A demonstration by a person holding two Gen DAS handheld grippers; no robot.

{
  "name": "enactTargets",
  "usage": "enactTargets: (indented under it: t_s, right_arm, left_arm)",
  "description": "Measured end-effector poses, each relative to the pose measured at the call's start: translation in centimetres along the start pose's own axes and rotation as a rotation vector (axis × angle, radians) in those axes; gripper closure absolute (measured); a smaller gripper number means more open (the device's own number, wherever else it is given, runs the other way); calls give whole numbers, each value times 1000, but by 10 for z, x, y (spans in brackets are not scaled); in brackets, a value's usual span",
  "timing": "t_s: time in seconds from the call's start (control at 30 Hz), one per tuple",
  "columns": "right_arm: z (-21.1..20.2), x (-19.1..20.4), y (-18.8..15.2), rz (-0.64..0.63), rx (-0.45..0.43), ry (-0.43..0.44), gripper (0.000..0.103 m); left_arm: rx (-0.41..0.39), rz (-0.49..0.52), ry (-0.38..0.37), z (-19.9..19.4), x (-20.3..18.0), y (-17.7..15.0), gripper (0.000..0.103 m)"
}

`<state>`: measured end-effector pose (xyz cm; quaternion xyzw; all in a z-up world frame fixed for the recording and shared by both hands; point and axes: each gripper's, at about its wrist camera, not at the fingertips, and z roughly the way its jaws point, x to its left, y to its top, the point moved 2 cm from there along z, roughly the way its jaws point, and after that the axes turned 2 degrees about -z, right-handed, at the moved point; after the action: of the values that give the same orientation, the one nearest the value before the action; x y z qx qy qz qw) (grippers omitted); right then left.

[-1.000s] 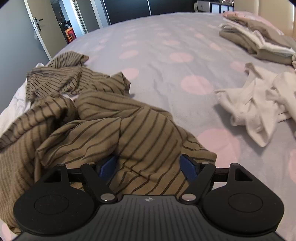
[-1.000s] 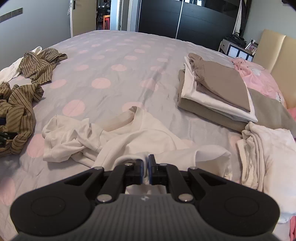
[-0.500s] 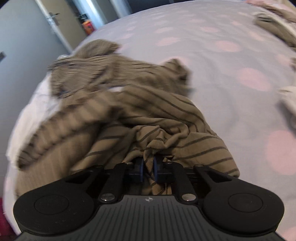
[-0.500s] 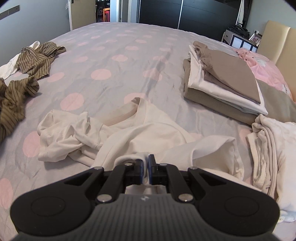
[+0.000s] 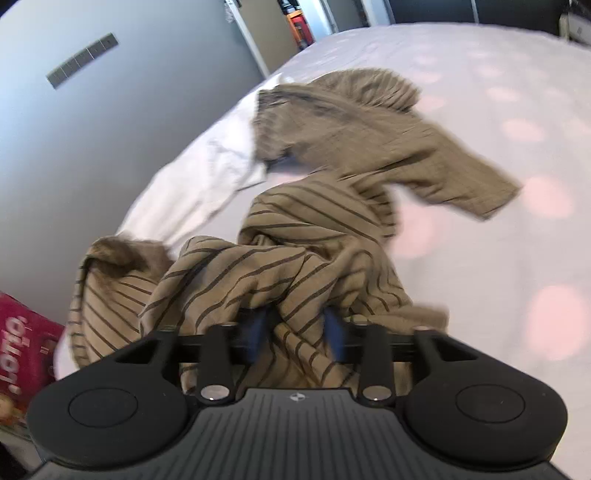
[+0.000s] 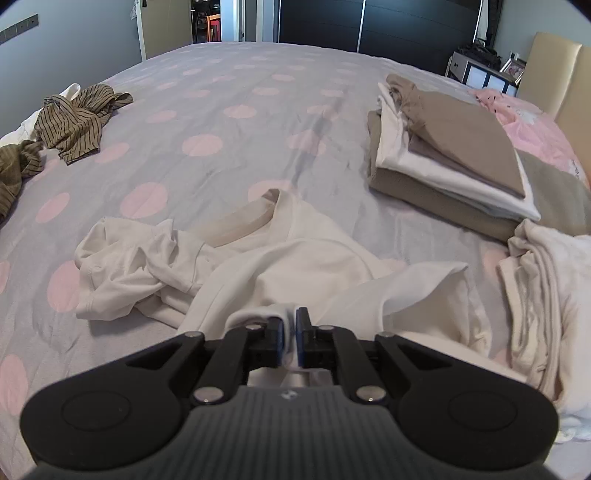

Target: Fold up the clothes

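Left gripper (image 5: 298, 332): black plastic body with blue pads; jaws parted and just been opening, with a bunched fold of the striped shirt (image 5: 295, 258) lying between them, the pads not clearly pressing on it.
Right gripper (image 6: 289, 334): same black build; jaws nearly together, pinching a rolled edge of the white shirt (image 6: 295, 266).
Striped shirt: thin tan cloth with dark narrow stripes, crumpled in soft ridges at the left gripper's tip, one short sleeve spread flat to the far right; blurred at its far end. In the right wrist view it shows as a small rumpled heap at the far left of the bed.
White shirt: smooth cream knit, wrinkled, neck opening turned to the far side, a bunched sleeve to the left, lying near the middle of the bed just ahead of the right gripper.
Bedspread (image 6: 229, 155): grey, lightly creased, with pale pink round dots.
White sheet (image 5: 207, 173): plain, wrinkled, beside the striped shirt at the bed's left edge.
Cream pile (image 6: 546, 295): loosely folded, ribbed layers, near right.
Folded stack (image 6: 450, 162): flat rectangles, beige and white, neat edges, far right.
Pink cloth (image 6: 532, 122): beyond the stack, by a tan headboard (image 6: 557, 74).
Wardrobe (image 6: 369, 26): dark, flat doors, at the far wall.
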<state>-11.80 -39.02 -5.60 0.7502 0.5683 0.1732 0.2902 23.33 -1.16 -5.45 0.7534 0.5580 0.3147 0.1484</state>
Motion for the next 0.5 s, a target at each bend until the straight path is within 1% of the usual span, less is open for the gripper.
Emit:
enactTargets:
  t_s: [0.07, 0.13, 0.17, 0.23, 0.33, 0.37, 0.43, 0.5]
  right_arm:
    - [-8, 1, 1, -19, -10, -20, 86]
    - [-17, 2, 1, -37, -24, -42, 77]
    - [-23, 2, 1, -40, -31, -46, 77]
    - [-34, -1, 0, -29, -43, -44, 75]
    - [-50, -2, -5, -20, -42, -45, 71]
    - [-55, -2, -8, -23, -38, -48, 69]
    - [-66, 0, -13, -31, -28, -52, 62]
    - [-74, 2, -18, -34, -6, -42, 60]
  left_arm:
    - [-27, 51, -48, -21, -20, -3, 49]
    - [-47, 90, -120, -43, -41, -9, 48]
    - [-57, 102, -163, -55, -50, -13, 47]
    - [-71, 123, -264, -74, -71, -19, 44]
    - [-82, 179, -417, -100, -110, -32, 43]
    - [-84, 210, -460, -107, -124, -36, 42]
    - [-94, 279, -539, -122, -153, -45, 42]
    - [-112, 354, -599, -136, -182, -56, 42]
